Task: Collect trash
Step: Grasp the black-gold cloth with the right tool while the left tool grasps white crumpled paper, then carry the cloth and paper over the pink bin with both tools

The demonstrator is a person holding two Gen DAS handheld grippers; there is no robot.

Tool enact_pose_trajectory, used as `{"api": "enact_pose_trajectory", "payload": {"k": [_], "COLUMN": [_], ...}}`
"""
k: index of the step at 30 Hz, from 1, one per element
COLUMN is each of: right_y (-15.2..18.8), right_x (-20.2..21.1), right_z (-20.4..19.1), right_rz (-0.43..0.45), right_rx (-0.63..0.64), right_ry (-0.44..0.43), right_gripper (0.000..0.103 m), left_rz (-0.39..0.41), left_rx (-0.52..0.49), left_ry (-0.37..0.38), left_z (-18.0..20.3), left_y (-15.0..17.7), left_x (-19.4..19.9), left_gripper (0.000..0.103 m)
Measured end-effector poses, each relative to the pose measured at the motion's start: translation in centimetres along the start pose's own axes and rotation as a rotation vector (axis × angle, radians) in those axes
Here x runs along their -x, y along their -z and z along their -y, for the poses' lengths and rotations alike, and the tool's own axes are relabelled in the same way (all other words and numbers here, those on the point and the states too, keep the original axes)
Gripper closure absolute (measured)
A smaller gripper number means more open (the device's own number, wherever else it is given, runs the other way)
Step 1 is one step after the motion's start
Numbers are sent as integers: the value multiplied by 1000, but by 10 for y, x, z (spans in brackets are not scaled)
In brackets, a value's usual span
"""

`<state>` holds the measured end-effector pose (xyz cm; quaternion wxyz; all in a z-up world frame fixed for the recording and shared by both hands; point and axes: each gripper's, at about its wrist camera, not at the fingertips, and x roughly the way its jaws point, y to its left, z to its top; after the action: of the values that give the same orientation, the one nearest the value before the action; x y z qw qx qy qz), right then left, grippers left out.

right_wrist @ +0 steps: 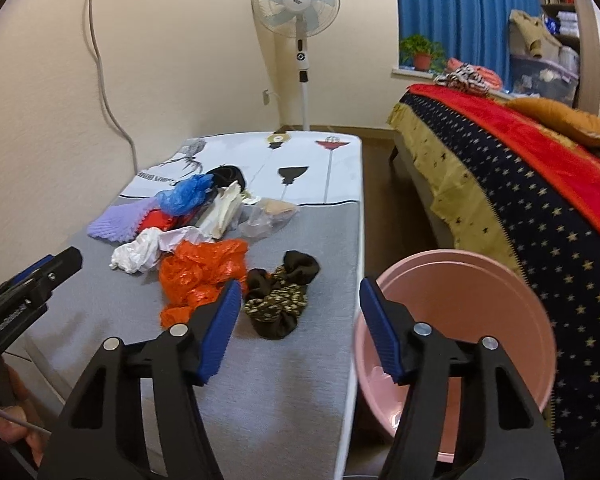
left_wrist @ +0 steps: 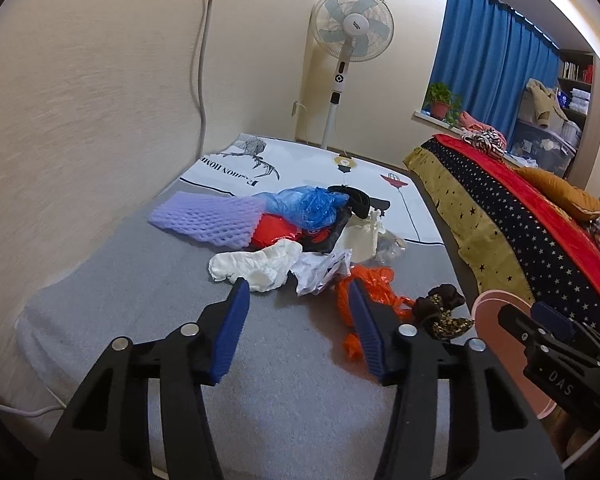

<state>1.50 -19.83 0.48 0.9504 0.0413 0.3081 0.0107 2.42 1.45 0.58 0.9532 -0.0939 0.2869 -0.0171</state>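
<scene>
A heap of trash lies on a grey-covered table point(left_wrist: 180, 320): an orange plastic bag point(left_wrist: 376, 280) point(right_wrist: 200, 272), crumpled white paper point(left_wrist: 256, 264) point(right_wrist: 138, 254), a purple foam net point(left_wrist: 204, 216) point(right_wrist: 116, 224), a blue plastic bag point(left_wrist: 308, 204) point(right_wrist: 188, 192) and a clear bag point(right_wrist: 268, 216). A dark leopard-print scrunchie point(right_wrist: 280, 300) point(left_wrist: 440, 308) lies nearest the table's right edge. My left gripper point(left_wrist: 298, 284) hovers open just short of the white paper and orange bag, holding nothing. My right gripper point(right_wrist: 300, 282) is open over the table's right edge, in front of the scrunchie, also with nothing in it.
A pink bin point(right_wrist: 460, 280) point(left_wrist: 496, 300) stands on the floor between the table and a bed with a starry red blanket point(right_wrist: 520, 168). A standing fan point(right_wrist: 296, 4) is behind the table. The wall with a hanging cable point(right_wrist: 100, 52) runs along the left.
</scene>
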Motion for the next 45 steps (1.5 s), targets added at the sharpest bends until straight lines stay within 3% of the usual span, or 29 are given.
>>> {"api": "enact_pose_trajectory", "payload": {"k": [4,24,30,39,45], "right_y": [1,8,10,11,8], "right_x": [-14,-90,-98,-96,-91], "right_z": [-2,-1,-4,-6,-6], "right_rz": [-26,-183,-211,-211,-199], "right_rx": [-6,-91,-88,-68,-62], "right_ry": [-23,-71,-94,-104,-102], "right_gripper": [42,42,63,77,80], "left_rz": [-24,-162,-201,-242,-241], "left_rx": [15,94,94,93,84], "left_ry": [12,53,80,112,132], "left_z": [-2,-18,-15,-10,-7], "left_y": [0,-1,0,3,3], "left_x": [-13,-80,-97,-112,-111], "left_gripper": [64,64,64,72,92]}}
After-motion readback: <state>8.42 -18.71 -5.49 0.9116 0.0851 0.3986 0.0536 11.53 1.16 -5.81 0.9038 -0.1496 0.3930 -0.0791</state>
